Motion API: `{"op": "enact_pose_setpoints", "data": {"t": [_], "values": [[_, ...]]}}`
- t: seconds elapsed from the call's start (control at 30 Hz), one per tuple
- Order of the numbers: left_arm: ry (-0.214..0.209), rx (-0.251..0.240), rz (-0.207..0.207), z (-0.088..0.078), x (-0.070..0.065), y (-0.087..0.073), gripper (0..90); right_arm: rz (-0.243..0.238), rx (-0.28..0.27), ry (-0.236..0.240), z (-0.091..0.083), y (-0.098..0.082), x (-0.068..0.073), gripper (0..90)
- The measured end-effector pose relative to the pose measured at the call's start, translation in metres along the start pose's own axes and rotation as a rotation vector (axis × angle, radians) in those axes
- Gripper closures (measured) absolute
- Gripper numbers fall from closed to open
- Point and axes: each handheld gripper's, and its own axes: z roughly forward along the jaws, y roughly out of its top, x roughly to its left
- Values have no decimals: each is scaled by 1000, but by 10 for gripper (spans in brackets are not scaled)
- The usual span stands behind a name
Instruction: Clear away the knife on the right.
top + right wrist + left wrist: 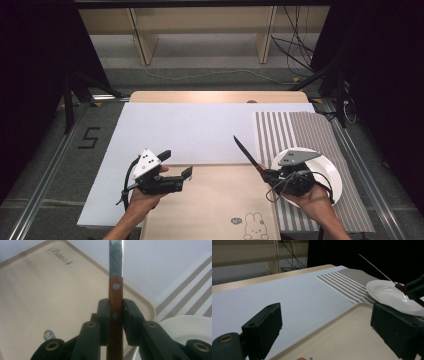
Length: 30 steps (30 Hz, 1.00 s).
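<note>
1. The right gripper (268, 176) is clamping the brown wooden handle of a knife (246, 151); in the right gripper view its jaws are pressing on both sides of the handle (115, 307), between the two rivets.
2. The blade is pointing forward and to the left from this gripper, and it is rising above the white table cover (200, 130), near the far right corner of the beige tray (215, 200).
3. The right hand (312, 197) is holding its gripper over the white plate (332, 175), which is lying on the striped mat (295, 130) to the right of the tray.
4. The left gripper (176, 164) is standing with its jaws wide apart and nothing between them, hovering at the far left corner of the tray.
5. In the left gripper view the plate (387, 293) and the thin blade (374, 267) are showing beyond its right jaw, well apart from it.
6. The tray is carrying a small rabbit drawing (255, 225) near its front edge.
</note>
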Motion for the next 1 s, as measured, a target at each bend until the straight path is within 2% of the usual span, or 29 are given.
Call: {"op": "enact_pose_setpoints", "data": {"t": [0.3, 0.5, 0.7, 0.8, 0.83, 1.0], "values": [[1, -1, 3, 0, 0, 0, 101, 1, 15, 49, 5, -4, 14, 772], [4, -1, 2, 0, 0, 0, 102, -18, 78, 71, 15, -8, 23, 772], [4, 4, 8, 0, -1, 0, 102, -25, 106, 79, 18, -10, 29, 772], [4, 4, 7, 0, -1, -1, 102, -12, 130, 86, 20, -11, 31, 772], [4, 5, 7, 0, 0, -1, 102, 6, 157, 94, 23, -13, 34, 772], [4, 5, 7, 0, -1, -1, 101, 8, 194, 106, 27, -16, 40, 772]]}}
